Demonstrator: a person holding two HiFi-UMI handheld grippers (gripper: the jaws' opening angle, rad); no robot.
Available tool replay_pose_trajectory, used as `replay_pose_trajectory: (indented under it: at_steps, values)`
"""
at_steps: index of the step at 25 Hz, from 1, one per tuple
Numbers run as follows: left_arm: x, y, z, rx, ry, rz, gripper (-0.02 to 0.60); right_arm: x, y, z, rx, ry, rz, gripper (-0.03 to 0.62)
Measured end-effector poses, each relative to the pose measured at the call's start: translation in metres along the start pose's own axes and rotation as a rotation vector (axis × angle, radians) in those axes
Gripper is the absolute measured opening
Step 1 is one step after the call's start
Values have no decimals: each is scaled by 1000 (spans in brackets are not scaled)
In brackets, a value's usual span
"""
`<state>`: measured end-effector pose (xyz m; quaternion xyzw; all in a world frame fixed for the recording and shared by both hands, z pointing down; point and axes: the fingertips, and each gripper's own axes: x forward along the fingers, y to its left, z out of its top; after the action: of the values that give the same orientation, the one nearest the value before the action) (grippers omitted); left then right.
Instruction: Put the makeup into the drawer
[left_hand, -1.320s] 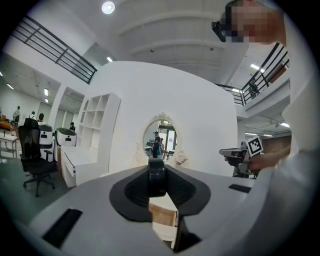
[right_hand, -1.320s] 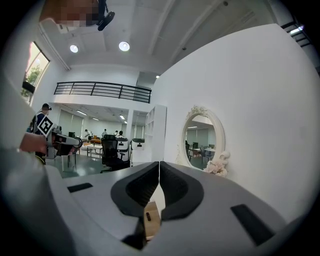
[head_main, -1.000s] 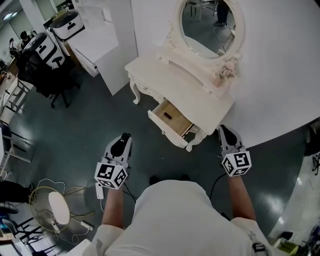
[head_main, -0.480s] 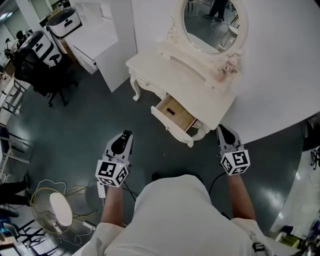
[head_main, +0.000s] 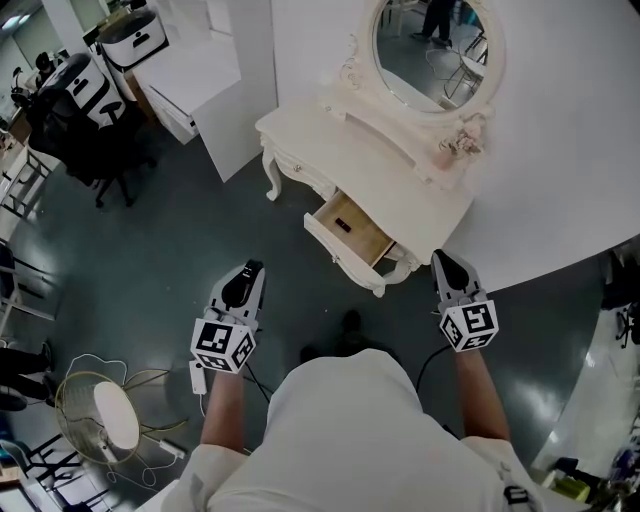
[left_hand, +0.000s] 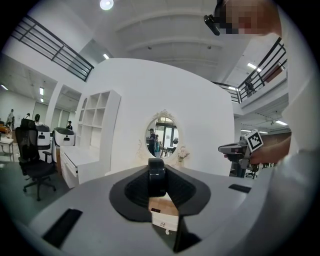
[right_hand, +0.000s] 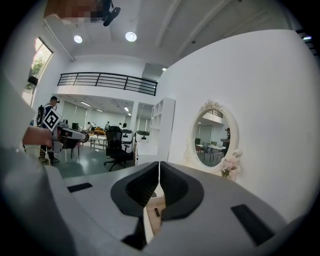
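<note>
At the far left of the head view there's a wire-cage fan (head_main: 98, 417) sitting on the dark floor (head_main: 150, 250), with a black office chair (head_main: 85, 140) up in the upper left corner.

Moving right, the left gripper (head_main: 248, 272) is pinching the makeup (left_hand: 156, 175) — a dark, round, compact-looking thing standing on edge between the jaws, which are clamped onto its sides. It's held out over the floor, to the lower left of the drawer (head_main: 352, 232) and well apart from it.

Middle of the frame: the drawer is pulled open out of the white dressing table (head_main: 400, 190), and a small dark item (head_main: 342, 224) lies on its wooden bottom. Above that, at the top of the frame, is the oval mirror (head_main: 435, 45), with a little bunch of pink flowers (head_main: 460, 145) just beside its lower right edge on the tabletop.

Over on the right, the right gripper (head_main: 443, 262) has its jaws pressed together with nothing between them — it's empty. It sits to the lower right of the drawer, near the table's front right corner.
</note>
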<state>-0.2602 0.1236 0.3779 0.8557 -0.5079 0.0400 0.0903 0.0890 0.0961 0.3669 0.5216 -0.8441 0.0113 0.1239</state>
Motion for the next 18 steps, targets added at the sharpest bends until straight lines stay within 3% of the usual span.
replay_pose_trajectory:
  at_steps: [18]
  values:
    - [95,11,8,-11,41,48,71,89,-64,-17,47,49,73,29]
